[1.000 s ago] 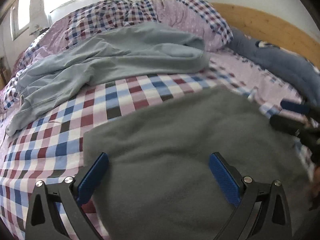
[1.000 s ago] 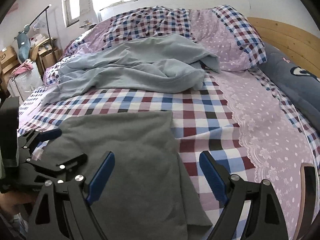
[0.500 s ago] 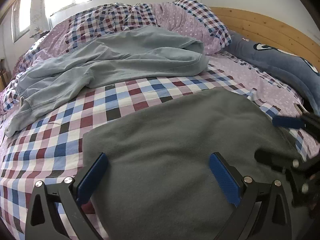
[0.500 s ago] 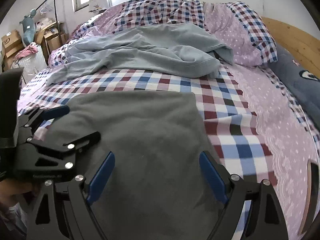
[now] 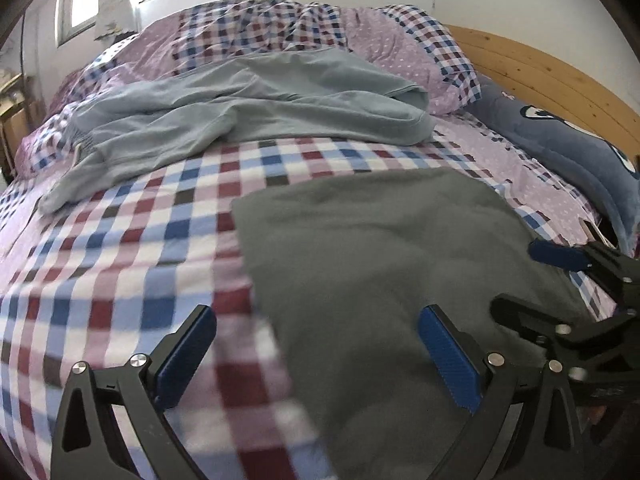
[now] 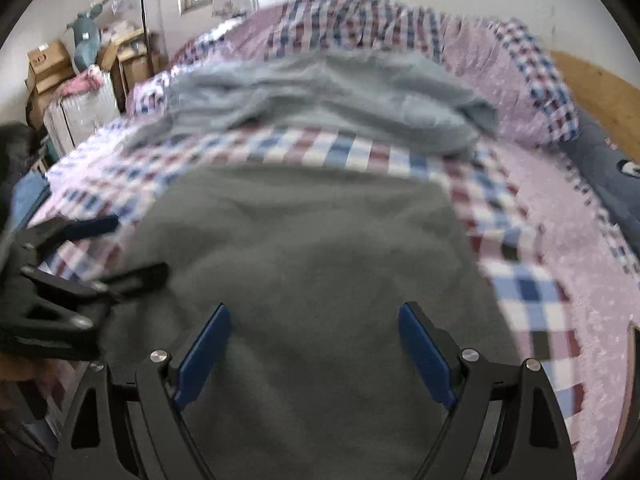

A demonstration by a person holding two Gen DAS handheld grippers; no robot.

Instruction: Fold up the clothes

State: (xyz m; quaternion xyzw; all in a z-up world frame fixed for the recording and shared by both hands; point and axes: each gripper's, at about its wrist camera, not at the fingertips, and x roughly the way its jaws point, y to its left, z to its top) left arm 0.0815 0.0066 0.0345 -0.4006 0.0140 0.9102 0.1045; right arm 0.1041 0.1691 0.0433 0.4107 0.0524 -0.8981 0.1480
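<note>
Two garments are seen on the checked bed (image 5: 120, 240): a rumpled pale-blue one (image 5: 248, 116) at the far left, a flat fuzzy grey one (image 6: 312, 248) nearer. Two tools: the left tool (image 5: 316, 356) is spread wide over the grey edge, the right tool (image 6: 316, 344) spread above its middle, nothing gripped. No writing can be read.

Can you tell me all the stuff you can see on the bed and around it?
grey cloth: one, dark grey, flat on the near part of the bed
light blue garment: one, pale blue-grey, rumpled behind the grey cloth
checked bedspread: one, purple, blue, red and white, covering the bed
blue pillow: one, navy, by the headboard
headboard: one, light wood, right side
cardboard boxes: a few, brown, far left by the wall
left gripper: black, blue pads, open
right gripper: black, blue pads, open
</note>
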